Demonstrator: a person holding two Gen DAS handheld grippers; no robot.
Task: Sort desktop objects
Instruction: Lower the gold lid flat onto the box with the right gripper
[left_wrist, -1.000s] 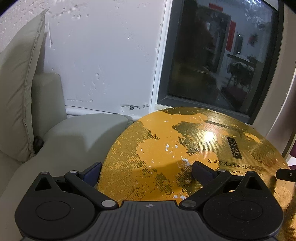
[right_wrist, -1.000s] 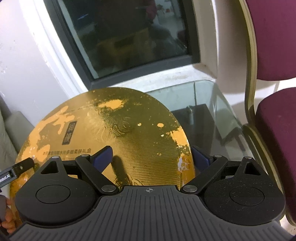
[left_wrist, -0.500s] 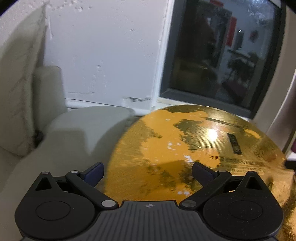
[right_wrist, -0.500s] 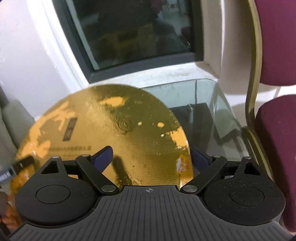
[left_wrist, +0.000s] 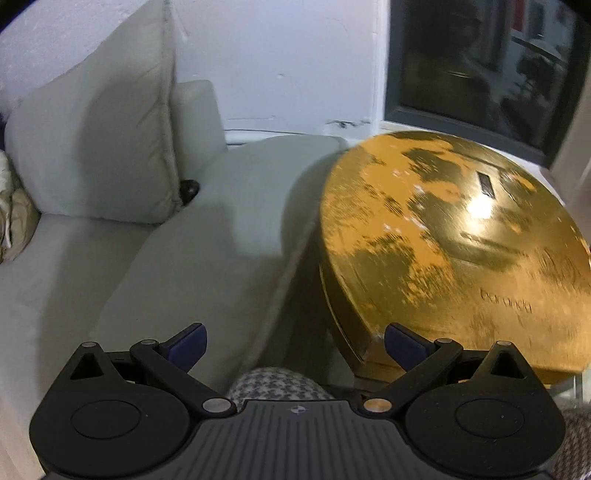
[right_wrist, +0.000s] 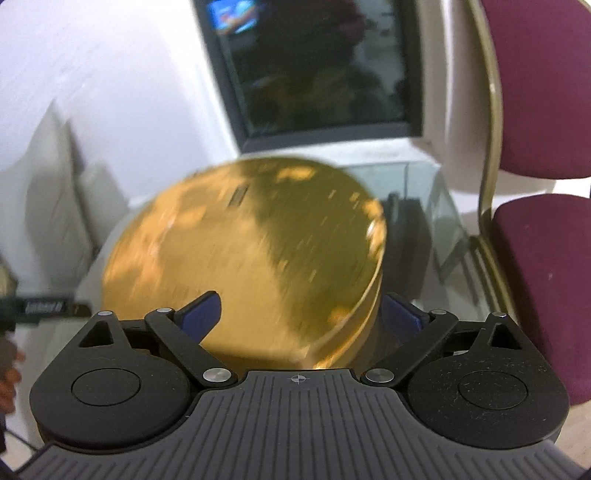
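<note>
A round gold box (left_wrist: 461, 240) with a worn, shiny lid lies on a glass table (right_wrist: 424, 192). My left gripper (left_wrist: 295, 347) is open and hangs over the gap between sofa and box, its right fingertip (left_wrist: 406, 347) just before the box's near left edge. Nothing sits between its fingers. My right gripper (right_wrist: 301, 317) is open and its jaws have just been opening. The gold box (right_wrist: 251, 251) shows between its fingers, with the near right rim close to the right pad (right_wrist: 400, 317) but apart from it. The picture is blurred.
A grey sofa (left_wrist: 166, 258) with a cushion (left_wrist: 92, 147) stands left of the table. A dark window (left_wrist: 480, 62) is behind it, a maroon chair (right_wrist: 535, 258) to the right. A houndstooth knee (left_wrist: 273, 384) is under the left gripper. A hand (right_wrist: 7, 373) shows at far left.
Both grippers have drawn back from the gold box. The left one swung left, so the sofa fills its view. The right one rose and backed off, with its fingers slightly wider.
</note>
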